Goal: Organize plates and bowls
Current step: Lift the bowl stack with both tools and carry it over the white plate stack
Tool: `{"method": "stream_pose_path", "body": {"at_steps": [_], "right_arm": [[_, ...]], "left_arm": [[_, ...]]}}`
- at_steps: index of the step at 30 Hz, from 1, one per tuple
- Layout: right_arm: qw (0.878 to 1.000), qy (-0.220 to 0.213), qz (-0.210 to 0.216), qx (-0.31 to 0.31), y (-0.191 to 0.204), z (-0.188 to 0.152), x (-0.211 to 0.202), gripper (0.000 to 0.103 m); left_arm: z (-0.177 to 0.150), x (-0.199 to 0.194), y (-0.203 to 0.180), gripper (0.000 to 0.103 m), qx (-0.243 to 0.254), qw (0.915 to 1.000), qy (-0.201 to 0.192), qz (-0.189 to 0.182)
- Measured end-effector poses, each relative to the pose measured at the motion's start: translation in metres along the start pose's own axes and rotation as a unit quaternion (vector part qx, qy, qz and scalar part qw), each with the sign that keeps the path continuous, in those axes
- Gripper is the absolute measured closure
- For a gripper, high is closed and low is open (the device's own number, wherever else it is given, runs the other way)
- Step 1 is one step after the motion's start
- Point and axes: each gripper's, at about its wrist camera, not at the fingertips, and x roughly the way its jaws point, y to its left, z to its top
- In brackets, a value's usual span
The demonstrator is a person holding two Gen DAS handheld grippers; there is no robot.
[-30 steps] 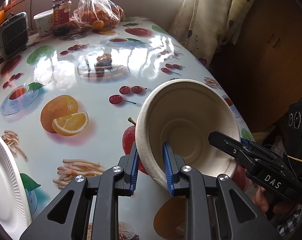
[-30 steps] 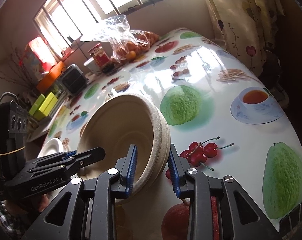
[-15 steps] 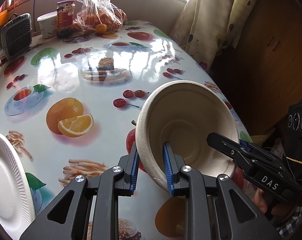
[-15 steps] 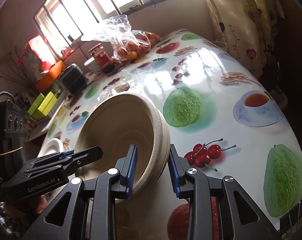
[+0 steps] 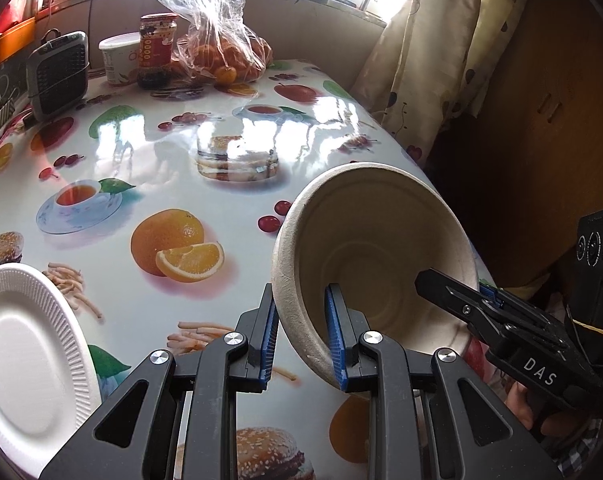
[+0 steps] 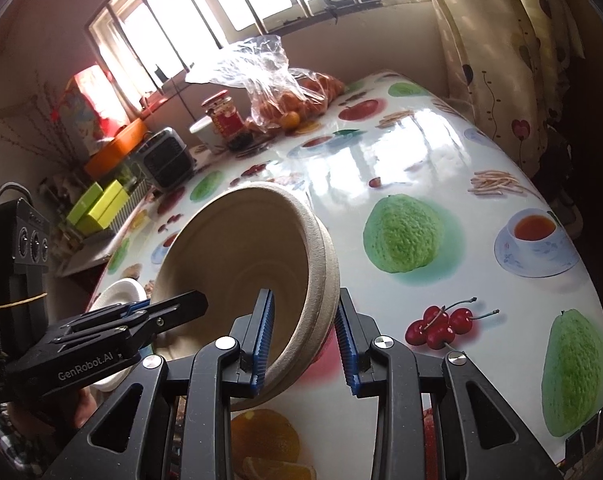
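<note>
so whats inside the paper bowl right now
No food shows inside the paper bowl, just its bare beige wall and one finger from each claw, left claw and right claw. Those fingers cover small parts of the inner wall.

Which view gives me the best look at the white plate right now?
The left wrist view. There the white plate fills the lower left corner, lying on the table, its ribbed rim and flat centre clear, though the frame edge cuts it off. In the right wrist view the plate is small, mostly hidden behind the left gripper.
</note>
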Motion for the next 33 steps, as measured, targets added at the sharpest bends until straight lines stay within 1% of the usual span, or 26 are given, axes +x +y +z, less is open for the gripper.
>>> {"method": "stream_pose_path", "body": {"at_steps": [7,15,33], "right_arm": [[1.0,-0.001,0.013,-0.012,0.016,0.006,0.002,0.073],[0.999,0.009,0.03,-0.026,0.038,0.011,0.011,0.073],[0.993,0.036,0.084,-0.07,0.104,0.009,0.04,0.073]], "left_arm": [[-0.001,-0.013,0.012,0.079,-0.013,0.9998,-0.011,0.006],[-0.002,-0.03,0.031,0.079,-0.03,0.999,-0.026,0.019],[-0.018,-0.075,0.088,0.079,-0.075,0.9931,-0.058,0.068]]}}
